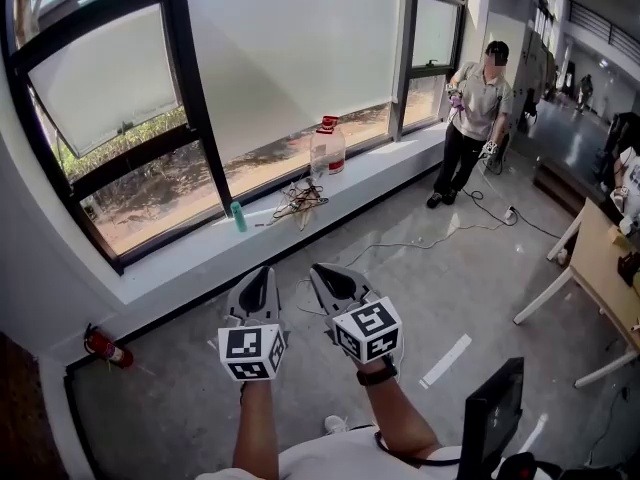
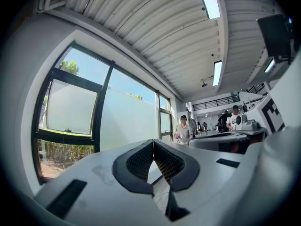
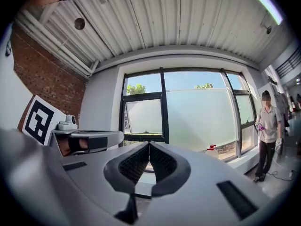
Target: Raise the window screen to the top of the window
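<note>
- Two hand-held tongs-style grippers with white shells and black ribbed pads sit at the lower centre of the head view. Each carries a cube with square black-and-white markers.
- The left gripper [image 1: 258,283] has its jaws closed pad to pad, with nothing between them.
- The right gripper [image 1: 328,280] is closed in the same way and is also empty.
- A white translucent window screen [image 1: 300,48] covers the large middle pane at the upper centre of the frame. Its lower edge hangs a little above the sill, leaving a strip of clear glass.
- On the pale window sill [image 1: 200,253] below the screen stand a clear plastic jug with a red cap [image 1: 327,150], a tangle of thin cables [image 1: 298,203] and a small teal bottle [image 1: 239,216].
- Both grippers are well apart from the window, with bare grey concrete floor [image 1: 400,268] between.
- A person [image 1: 478,108] stands by the window at the upper right.
- The step in hand looks like the approach, and the screen is not yet raised.
- The next move calls for closing in on the window, opening one pair of jaws and taking hold of the screen's bottom edge or a pull cord. No cord can be made out. The sill items need to be kept clear.
</note>
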The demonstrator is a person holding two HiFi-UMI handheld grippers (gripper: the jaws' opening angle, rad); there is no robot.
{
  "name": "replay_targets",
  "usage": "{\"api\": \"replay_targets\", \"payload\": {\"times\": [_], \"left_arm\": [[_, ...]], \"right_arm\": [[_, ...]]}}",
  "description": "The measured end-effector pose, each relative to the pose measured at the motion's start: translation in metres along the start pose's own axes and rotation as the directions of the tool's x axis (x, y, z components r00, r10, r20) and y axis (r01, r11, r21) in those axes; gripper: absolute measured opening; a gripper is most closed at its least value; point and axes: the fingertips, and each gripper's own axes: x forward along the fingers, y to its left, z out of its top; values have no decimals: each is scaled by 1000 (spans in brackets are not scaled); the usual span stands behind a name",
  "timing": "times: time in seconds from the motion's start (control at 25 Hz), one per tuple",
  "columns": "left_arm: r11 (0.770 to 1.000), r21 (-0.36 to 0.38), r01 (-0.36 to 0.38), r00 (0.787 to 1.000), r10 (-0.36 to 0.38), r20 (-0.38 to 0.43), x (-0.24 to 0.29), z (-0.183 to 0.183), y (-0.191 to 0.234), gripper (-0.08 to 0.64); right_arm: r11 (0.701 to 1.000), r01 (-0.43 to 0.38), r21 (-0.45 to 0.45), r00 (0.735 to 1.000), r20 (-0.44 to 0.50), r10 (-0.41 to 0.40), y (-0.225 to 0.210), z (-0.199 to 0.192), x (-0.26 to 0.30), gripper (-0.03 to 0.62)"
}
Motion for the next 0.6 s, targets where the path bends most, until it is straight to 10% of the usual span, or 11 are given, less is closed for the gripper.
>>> {"api": "replay_targets", "payload": {"times": [0.6], "left_arm": [[998, 9, -69, 997, 70, -17, 43, -23, 0, 3]], "right_arm": [[999, -47, 12, 999, 3, 47, -49, -11, 21, -8]]}}
